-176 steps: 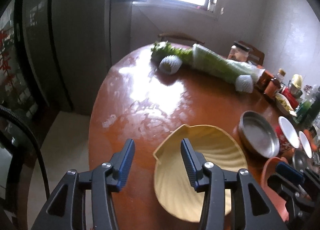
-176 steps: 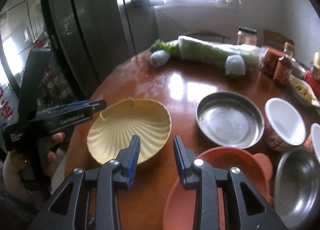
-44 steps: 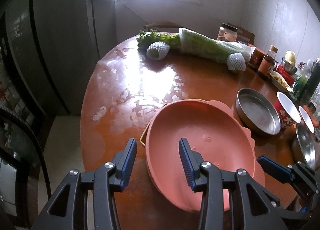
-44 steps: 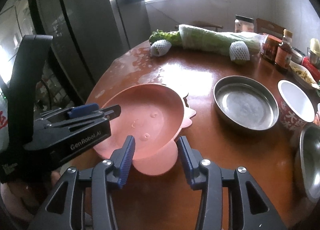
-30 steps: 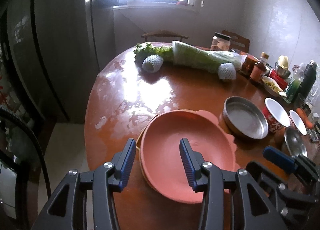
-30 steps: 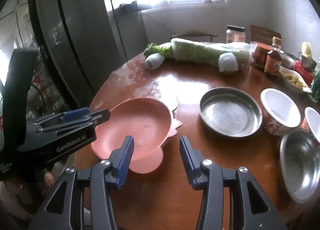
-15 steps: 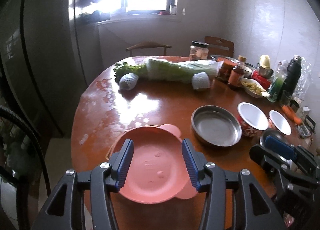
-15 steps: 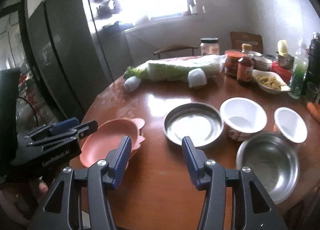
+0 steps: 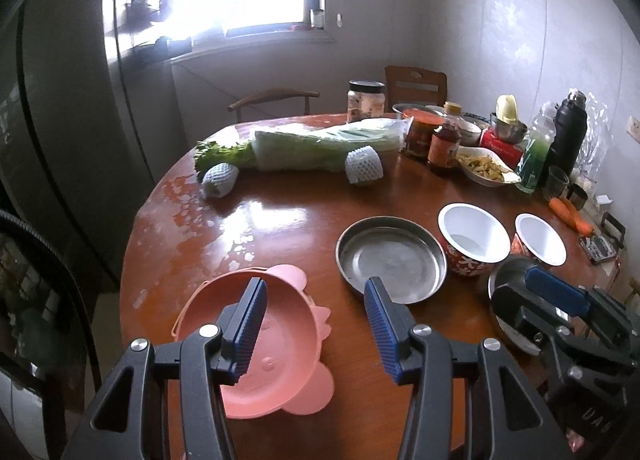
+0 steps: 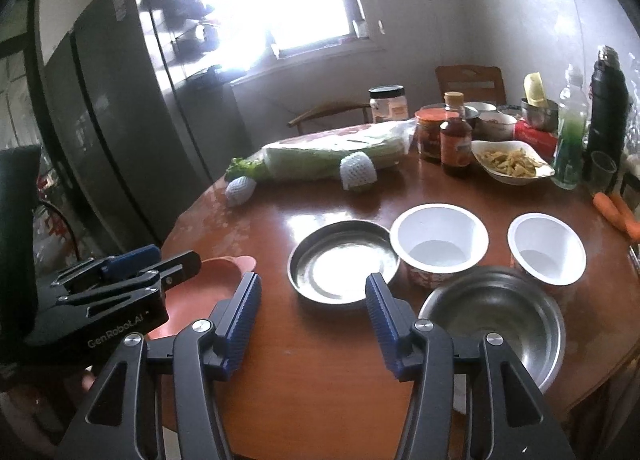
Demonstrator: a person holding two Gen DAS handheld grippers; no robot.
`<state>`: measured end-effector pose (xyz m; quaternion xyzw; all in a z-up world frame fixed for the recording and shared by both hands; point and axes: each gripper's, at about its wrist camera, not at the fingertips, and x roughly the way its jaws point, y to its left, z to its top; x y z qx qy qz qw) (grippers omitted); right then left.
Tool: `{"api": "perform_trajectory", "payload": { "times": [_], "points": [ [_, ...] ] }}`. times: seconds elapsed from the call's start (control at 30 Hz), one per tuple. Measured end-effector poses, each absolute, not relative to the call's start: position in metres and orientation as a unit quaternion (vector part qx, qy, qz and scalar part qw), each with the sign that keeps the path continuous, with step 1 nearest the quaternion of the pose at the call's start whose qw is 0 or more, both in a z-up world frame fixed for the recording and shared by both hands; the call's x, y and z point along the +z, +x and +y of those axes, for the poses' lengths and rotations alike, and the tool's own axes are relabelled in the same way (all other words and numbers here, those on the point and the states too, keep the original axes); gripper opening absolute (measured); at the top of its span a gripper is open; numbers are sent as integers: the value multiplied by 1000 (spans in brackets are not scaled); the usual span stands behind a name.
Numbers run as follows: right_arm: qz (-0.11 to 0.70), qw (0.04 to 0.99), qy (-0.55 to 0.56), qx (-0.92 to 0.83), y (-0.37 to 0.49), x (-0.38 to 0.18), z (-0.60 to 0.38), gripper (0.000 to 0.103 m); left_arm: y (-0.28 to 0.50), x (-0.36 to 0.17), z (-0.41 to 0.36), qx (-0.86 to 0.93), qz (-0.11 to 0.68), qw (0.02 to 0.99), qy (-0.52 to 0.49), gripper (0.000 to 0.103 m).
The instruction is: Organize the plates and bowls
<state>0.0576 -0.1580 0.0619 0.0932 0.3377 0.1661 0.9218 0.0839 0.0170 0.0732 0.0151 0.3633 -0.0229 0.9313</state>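
Note:
A pink animal-shaped plate (image 9: pixel 276 344) lies at the table's front left, stacked on a yellow plate whose rim barely shows; it also shows in the right wrist view (image 10: pixel 208 284). A steel plate (image 9: pixel 390 258) (image 10: pixel 344 262) sits mid-table. Two white bowls with red sides (image 9: pixel 472 238) (image 9: pixel 540 238) stand right of it, also in the right wrist view (image 10: pixel 438 238) (image 10: pixel 546 248). A steel bowl (image 10: pixel 494 318) sits at the front right. My left gripper (image 9: pixel 316 322) is open above the pink plate's right edge. My right gripper (image 10: pixel 312 316) is open above bare table.
The round wooden table (image 9: pixel 280 219) carries a wrapped cabbage (image 9: pixel 320 143), two netted fruits (image 9: pixel 362 165), jars, sauce bottles (image 9: pixel 442 145), a dish of food (image 9: pixel 484 169), carrots (image 9: pixel 570 213) and a black flask (image 9: pixel 566 139) at the back and right. A fridge (image 10: pixel 120 119) stands left.
Both grippers have pulled back and up from the table. The pink plate, set on the yellow plate earlier, stays where it was.

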Motion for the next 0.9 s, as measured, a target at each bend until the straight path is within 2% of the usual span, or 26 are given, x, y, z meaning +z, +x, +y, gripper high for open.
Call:
{"api": "perform_trajectory", "payload": {
  "times": [0.9],
  "points": [
    [454,878,85,124,149,-3,-146,56,214,13,-8,-44,488,869,65,50]
  ]
}}
